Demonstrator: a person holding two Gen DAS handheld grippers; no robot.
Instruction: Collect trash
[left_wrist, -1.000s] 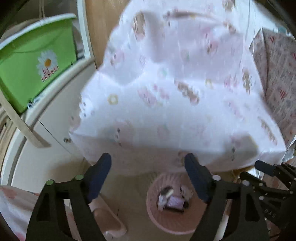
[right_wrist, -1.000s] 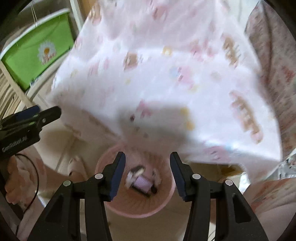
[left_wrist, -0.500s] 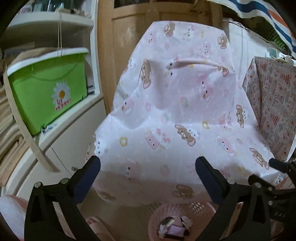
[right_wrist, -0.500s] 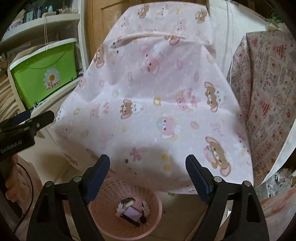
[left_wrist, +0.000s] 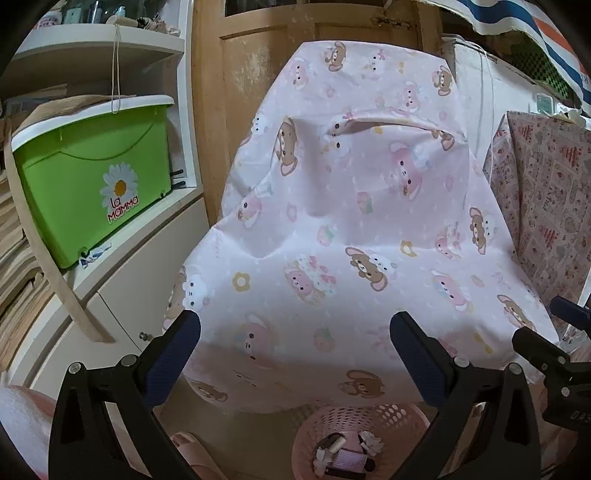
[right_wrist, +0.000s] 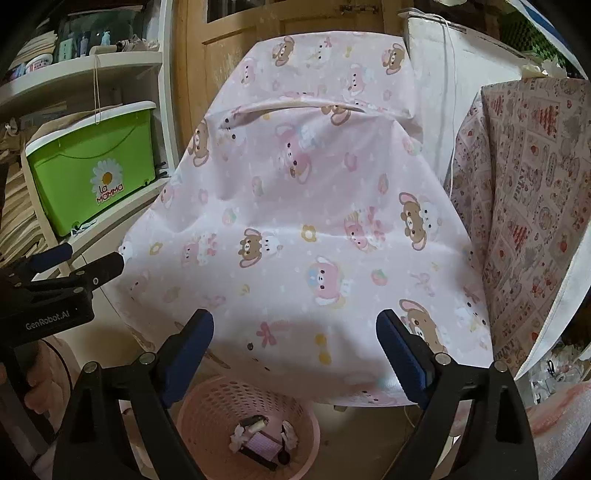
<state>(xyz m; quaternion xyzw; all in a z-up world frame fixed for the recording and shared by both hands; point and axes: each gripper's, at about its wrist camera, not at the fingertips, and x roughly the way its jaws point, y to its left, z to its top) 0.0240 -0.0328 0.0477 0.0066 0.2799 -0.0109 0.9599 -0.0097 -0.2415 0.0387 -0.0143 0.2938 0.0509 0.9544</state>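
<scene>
A pink perforated basket (right_wrist: 218, 406) stands on the floor under the front edge of a table. It holds several pieces of trash (right_wrist: 258, 441), among them a small purple-checked item and crumpled white bits. The basket also shows in the left wrist view (left_wrist: 354, 415) with its trash (left_wrist: 345, 458). My left gripper (left_wrist: 293, 360) is open and empty above and left of the basket. My right gripper (right_wrist: 294, 354) is open and empty above the basket. The left gripper also shows at the left edge of the right wrist view (right_wrist: 77, 271).
A pink cartoon-print cloth (left_wrist: 351, 236) covers the table ahead. A green bin (left_wrist: 96, 177) sits on a white cabinet (left_wrist: 122, 295) at the left. A patterned covered piece (right_wrist: 524, 192) stands at the right. A wooden door (left_wrist: 251, 66) is behind.
Both grippers have risen and tilted up from the basket, so it has slid to the bottom of both views. The right jaws have opened wider.
</scene>
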